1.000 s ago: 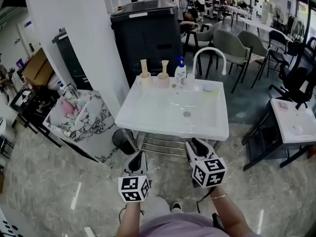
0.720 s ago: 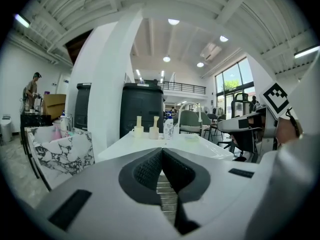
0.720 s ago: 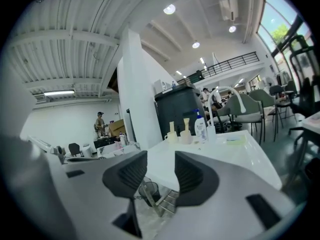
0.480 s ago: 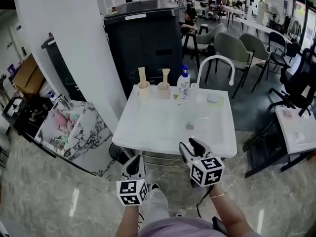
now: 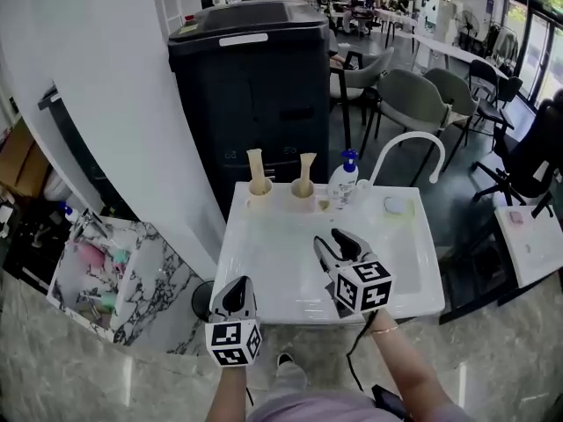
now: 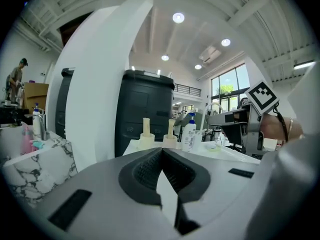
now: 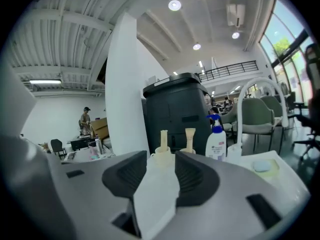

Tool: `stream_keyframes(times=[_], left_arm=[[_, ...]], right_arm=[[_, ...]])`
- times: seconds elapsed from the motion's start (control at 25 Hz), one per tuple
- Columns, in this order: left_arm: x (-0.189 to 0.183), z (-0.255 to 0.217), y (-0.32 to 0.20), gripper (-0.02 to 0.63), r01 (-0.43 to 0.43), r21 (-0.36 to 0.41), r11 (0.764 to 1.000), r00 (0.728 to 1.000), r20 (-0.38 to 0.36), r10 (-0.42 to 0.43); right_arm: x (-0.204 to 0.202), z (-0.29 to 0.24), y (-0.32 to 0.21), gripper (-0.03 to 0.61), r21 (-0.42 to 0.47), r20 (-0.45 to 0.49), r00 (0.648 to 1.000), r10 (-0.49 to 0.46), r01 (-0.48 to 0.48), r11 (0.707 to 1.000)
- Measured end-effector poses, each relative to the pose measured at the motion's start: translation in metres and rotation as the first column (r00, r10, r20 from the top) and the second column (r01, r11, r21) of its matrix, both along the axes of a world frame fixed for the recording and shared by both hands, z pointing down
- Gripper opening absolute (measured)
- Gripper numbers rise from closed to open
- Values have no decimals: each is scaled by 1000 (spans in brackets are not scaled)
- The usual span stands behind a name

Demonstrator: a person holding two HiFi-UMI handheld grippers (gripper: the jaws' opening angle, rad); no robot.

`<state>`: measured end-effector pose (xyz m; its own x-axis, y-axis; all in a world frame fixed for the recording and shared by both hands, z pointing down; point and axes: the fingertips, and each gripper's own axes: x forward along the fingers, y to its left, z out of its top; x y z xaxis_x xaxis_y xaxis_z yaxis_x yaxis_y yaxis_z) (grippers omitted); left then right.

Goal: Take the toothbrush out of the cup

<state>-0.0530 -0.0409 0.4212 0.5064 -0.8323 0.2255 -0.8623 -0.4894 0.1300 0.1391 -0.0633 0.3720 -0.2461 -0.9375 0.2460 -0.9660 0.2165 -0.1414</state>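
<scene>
At the far edge of the white washbasin [image 5: 264, 266], in front of a black cabinet [image 5: 251, 86], two cream cups stand side by side, well apart from both claws. These are the left cup [image 5: 258, 189] and the right cup [image 5: 303, 193]. Each holds an upright cream brush, the left toothbrush [image 5: 255, 161] and the right toothbrush [image 5: 307, 165]. (The task names one cup only; which of the two is meant I cannot tell.) A pump bottle [image 5: 344, 181] stands just beside the right cup.

The right claw [image 5: 332, 239] hangs over the middle of the basin and is plainly the nearer one. Its jaws have just been opening and are spread with only air between them. The left claw [image 5: 237, 286] sits at the near rim, its pads pressed together at the tips and holding nothing.

Both brushes lie straight ahead of the right claw and beyond it, their long axes vertical and their tops clear of the cup rims. In the right gripper view the gap between the jaws lines up with the left toothbrush, with the right one a little off to the side. I judge that a level advance would bring the jaws to either side of that handle. The lift must then run straight up, or the cup may tip.
</scene>
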Motion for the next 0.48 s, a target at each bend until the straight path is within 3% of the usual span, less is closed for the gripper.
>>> stream_keyframes(times=[0.48], left_arm=[[-10,19,-96,0,-32,-38,999,999,-21,31]], right_arm=[[14,26,-129,178,-78,-76,993,93,-99,992]])
